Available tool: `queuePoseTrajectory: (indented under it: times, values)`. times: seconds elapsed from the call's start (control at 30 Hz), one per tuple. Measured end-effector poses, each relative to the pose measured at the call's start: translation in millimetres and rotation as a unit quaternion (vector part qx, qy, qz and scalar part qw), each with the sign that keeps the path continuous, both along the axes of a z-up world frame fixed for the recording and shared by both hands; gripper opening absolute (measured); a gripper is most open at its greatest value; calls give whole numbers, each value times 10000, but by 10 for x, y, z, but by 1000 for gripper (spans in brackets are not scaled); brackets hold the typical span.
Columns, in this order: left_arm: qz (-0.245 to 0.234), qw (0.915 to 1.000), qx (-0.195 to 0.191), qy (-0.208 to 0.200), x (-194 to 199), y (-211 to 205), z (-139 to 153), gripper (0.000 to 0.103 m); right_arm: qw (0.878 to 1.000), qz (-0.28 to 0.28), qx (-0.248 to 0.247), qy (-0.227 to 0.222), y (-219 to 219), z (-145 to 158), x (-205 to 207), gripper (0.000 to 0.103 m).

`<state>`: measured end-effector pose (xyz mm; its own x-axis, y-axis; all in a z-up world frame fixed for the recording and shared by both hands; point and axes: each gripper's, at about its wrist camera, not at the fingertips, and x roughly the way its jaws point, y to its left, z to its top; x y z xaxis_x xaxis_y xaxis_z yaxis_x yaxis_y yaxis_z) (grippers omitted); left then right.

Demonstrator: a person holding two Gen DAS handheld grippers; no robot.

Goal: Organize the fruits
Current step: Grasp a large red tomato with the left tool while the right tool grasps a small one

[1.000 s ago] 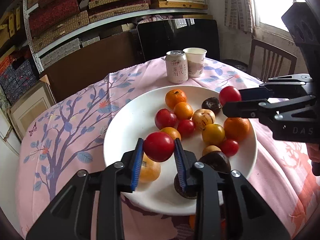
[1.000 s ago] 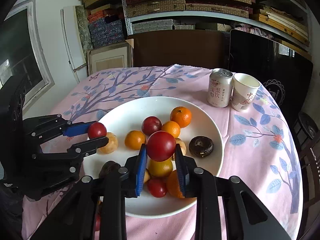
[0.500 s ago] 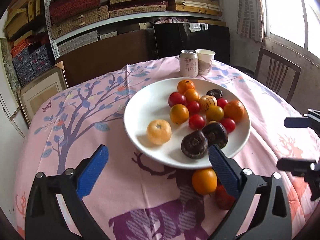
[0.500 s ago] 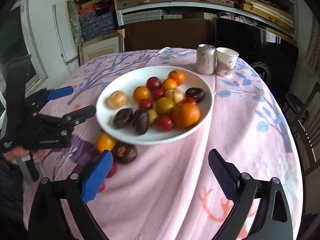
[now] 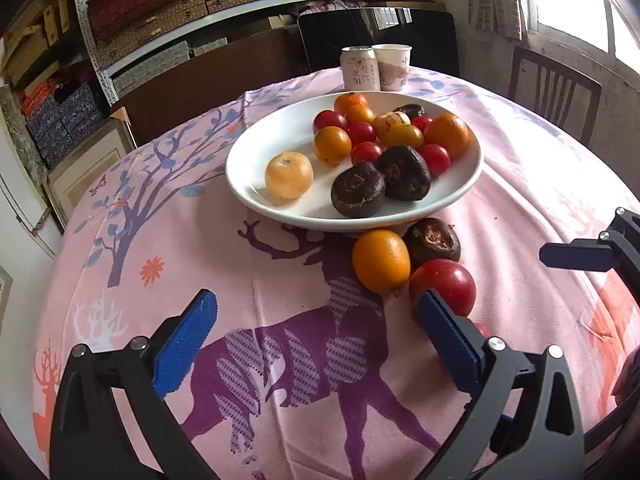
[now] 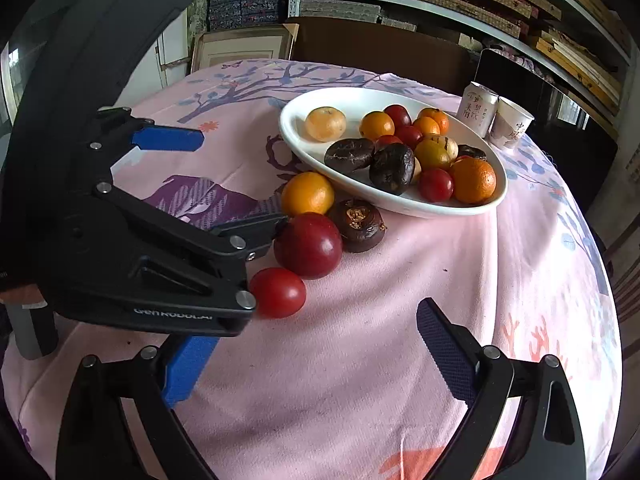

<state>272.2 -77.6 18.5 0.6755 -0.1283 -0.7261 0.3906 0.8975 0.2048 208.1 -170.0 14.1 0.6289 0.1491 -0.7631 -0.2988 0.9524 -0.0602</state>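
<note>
Left wrist view: the left tongs (image 5: 316,330), which a second ago gripped a red tomato above the white plate (image 5: 256,184), now gape wide and empty low over the pink printed cloth at the bench's near edge; the tomato has evidently been dropped among the plate's heap of tomatoes, oranges and dark water chestnuts. Four fruits are not yet plated: an orange (image 5: 381,261), a water chestnut (image 5: 433,240) and a large red tomato (image 5: 444,286) cluster touching one another just off the plate's near rim, the tomato right beside the tongs' right pad. The right tongs (image 5: 576,256) show at the frame's right edge. Right wrist view: the right tongs (image 6: 316,354) have likewise let go of their tomato and stand fully open, holding nothing, pulled back toward the near edge. A small red tomato (image 6: 278,292) lies nearest, beside the left tongs' black frame. A drink can (image 6: 478,108) and paper cup (image 6: 510,124) stand past the plate. Judged from this, both deliveries are done and the strays come next.
</note>
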Motion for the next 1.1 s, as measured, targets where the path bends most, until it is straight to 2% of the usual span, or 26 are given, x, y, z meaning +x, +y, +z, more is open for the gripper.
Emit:
queuePoseTrajectory:
  times: [0.1,0.17,0.23,0.37,0.5,0.63,0.73,0.77,0.8,0.83,0.87,0.93,1.0,1.1]
  values:
    - [178,9995,-151,194,91,92,7,99,9998,107,158,84,-3,-8,41,96]
    - [102,9970,-435,635,111,170,-43,99,9992,192,282,191,-2,-21,57,96]
    - [29,9939,-686,863,94,217,-82,99,9988,226,365,217,-15,-29,57,95]
    - [-212,9963,-571,603,43,106,-70,99,9983,147,471,302,-66,-61,102,95]
    - [-563,9935,-765,625,-35,22,-38,99,9978,107,529,388,-90,-87,127,95]
    - [-961,9858,-1086,850,-98,-85,3,98,9975,216,523,418,-73,-91,83,95]
    - [-1048,9864,-933,856,-97,-236,-40,98,9974,313,488,418,-33,-97,50,95]
    - [-1048,9864,-871,923,-68,-291,-73,96,9970,386,521,412,-22,-92,42,87]
    - [-1089,9850,-876,1016,-42,-337,-112,89,9963,472,574,433,-16,-91,32,72]
    - [-1212,9793,-1054,1231,-8,-354,-154,71,9956,510,619,479,-10,-98,38,70]
    - [-1310,9718,-1334,1438,18,-348,-178,52,9968,282,503,558,-38,-134,77,58]
    - [-1464,9612,-1657,1648,48,-334,-172,38,9964,85,627,570,-130,-123,125,48]
    - [-1441,9610,-1701,1637,47,-341,-175,38,9952,-28,793,581,-190,-126,130,47]
    - [-1459,9620,-1671,1593,7,-343,-162,37,9958,-126,737,537,-171,-122,98,45]
